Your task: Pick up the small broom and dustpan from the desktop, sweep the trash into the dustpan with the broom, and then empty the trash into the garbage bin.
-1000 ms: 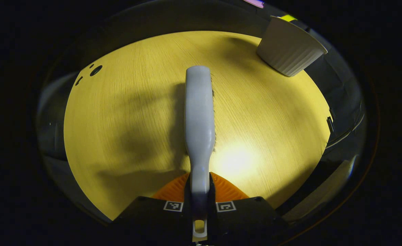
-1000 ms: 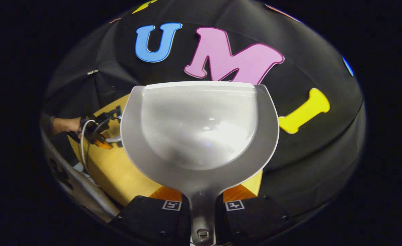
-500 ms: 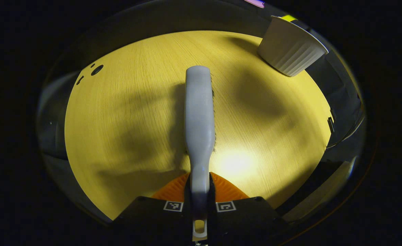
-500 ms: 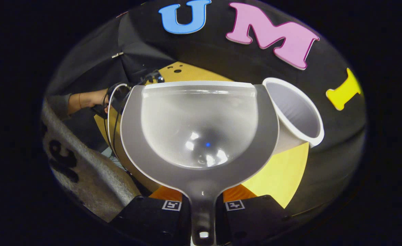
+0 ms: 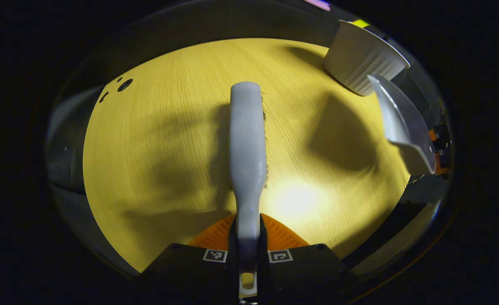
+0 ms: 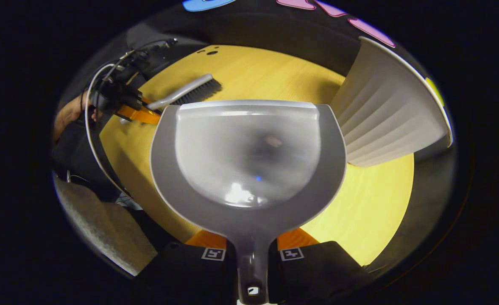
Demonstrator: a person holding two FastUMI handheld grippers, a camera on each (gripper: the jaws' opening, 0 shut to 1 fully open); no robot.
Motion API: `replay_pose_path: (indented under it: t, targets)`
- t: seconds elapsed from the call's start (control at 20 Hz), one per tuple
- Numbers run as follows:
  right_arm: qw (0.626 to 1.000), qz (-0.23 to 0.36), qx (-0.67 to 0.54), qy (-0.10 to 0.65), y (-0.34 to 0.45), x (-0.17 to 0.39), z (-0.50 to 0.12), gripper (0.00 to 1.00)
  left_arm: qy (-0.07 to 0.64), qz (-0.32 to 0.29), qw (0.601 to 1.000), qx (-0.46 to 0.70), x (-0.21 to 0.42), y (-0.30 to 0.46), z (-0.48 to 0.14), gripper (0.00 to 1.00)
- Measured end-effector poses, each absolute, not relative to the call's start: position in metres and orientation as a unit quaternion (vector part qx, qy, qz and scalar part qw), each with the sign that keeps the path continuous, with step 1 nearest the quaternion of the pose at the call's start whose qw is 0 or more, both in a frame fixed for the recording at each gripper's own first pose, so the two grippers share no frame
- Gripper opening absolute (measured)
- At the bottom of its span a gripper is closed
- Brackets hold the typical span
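A: What do the grippers have?
B: The left gripper (image 5: 248, 254) is pinching the broom (image 5: 247, 144) by its handle. The right gripper (image 6: 251, 254) is pinching the dustpan (image 6: 248, 156) by its stem.

A: Which step is this?
B: Emptying, I'd judge. The pan hangs over the surface (image 6: 372, 207) just beside the bin (image 6: 385, 114), and I can't make out any trash in it, though the bowl is blurred.

A: So what next?
B: If anything is left, carry the pan's lip over the bin's rim and tip it. Otherwise put both tools down.

A: How do the tools lie?
B: The broom runs straight out from its gripper, head away from it, with its bristles towards the bin's side. The pan's axis also runs out from its gripper, its lip leading, beside the bin rather than into it.
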State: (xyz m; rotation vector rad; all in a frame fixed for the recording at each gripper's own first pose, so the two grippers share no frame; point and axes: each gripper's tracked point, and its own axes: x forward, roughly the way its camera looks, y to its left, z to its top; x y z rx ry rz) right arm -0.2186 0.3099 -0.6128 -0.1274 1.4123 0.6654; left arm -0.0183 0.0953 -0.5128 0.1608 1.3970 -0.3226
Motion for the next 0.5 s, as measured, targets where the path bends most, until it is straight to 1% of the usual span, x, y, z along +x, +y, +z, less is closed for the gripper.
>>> replay_pose_path:
  t: [0.05, 0.1, 0.15, 0.3, 0.5]
  targets:
    - [0.703, 0.298, -0.063, 0.643, 0.313, -0.222, -0.624, 0.31, 0.639, -0.146, 0.751, 0.077, -0.018, 0.096, -0.513, 0.21]
    - [0.7, 0.296, -0.067, 0.646, 0.315, -0.224, -0.632, 0.37, 0.64, -0.145, 0.751, 0.08, -0.018, 0.096, -0.513, 0.21]
    - [0.696, 0.294, -0.072, 0.651, 0.315, -0.226, -0.638, 0.31, 0.64, -0.143, 0.75, 0.083, -0.017, 0.097, -0.513, 0.2]
    - [0.689, 0.293, -0.082, 0.658, 0.314, -0.228, -0.648, 0.31, 0.641, -0.14, 0.75, 0.089, -0.018, 0.097, -0.513, 0.21]
    - [0.689, 0.288, -0.083, 0.66, 0.316, -0.226, -0.655, 0.33, 0.641, -0.143, 0.749, 0.09, -0.017, 0.097, -0.513, 0.22]
